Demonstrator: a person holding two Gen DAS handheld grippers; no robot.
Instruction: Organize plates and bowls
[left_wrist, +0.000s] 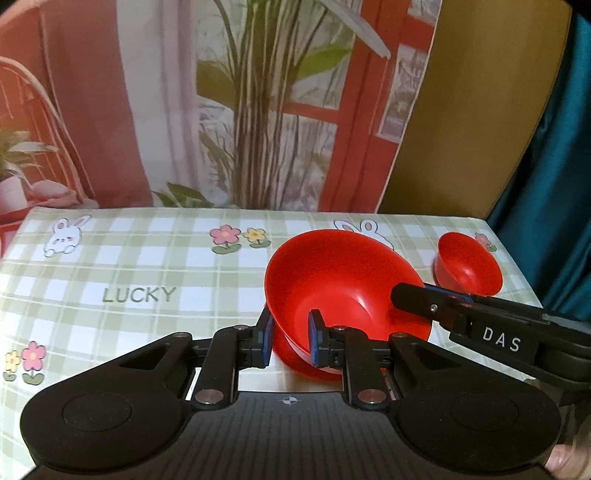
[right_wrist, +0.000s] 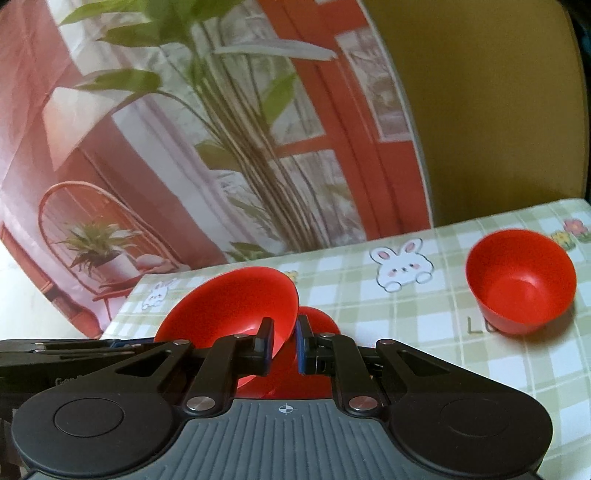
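Both of your tongs are clamped on the same wide red bowl (left_wrist: 343, 280). Your left gripper (left_wrist: 291, 338) pinches its near rim, one blue-padded finger (left_wrist: 266, 334) outside the wall and the other inside. Your right gripper (right_wrist: 284, 341) pinches the rim too, one finger inside the bowl (right_wrist: 236, 306) and one outside; in the left wrist view it reaches in from the right and meets the bowl's right edge.

You hold the wide bowl tilted, its mouth tipped up and away from the left gripper. Nothing lies inside it. Just under it sits a second red dish (left_wrist: 295, 360), showing only as a rim below the tilted bowl; whether the two touch cannot be told. A smaller, deeper red bowl (right_wrist: 521, 280) stands upright on its own, well apart to the far right, also with nothing in it.

All three rest on or over a green-checked tablecloth (left_wrist: 147, 258) printed with rabbits and flowers. You can read "LUCKY" (left_wrist: 138, 294) on the cloth to the left of the bowls, and "DAS" (left_wrist: 501, 341) in white letters on the side of your right gripper.

Your two grippers converge on the bowl from the near side, the right one angled in across the left one's view. A fingertip (left_wrist: 565, 461) of your hand shows at the lower right edge of the left wrist view.
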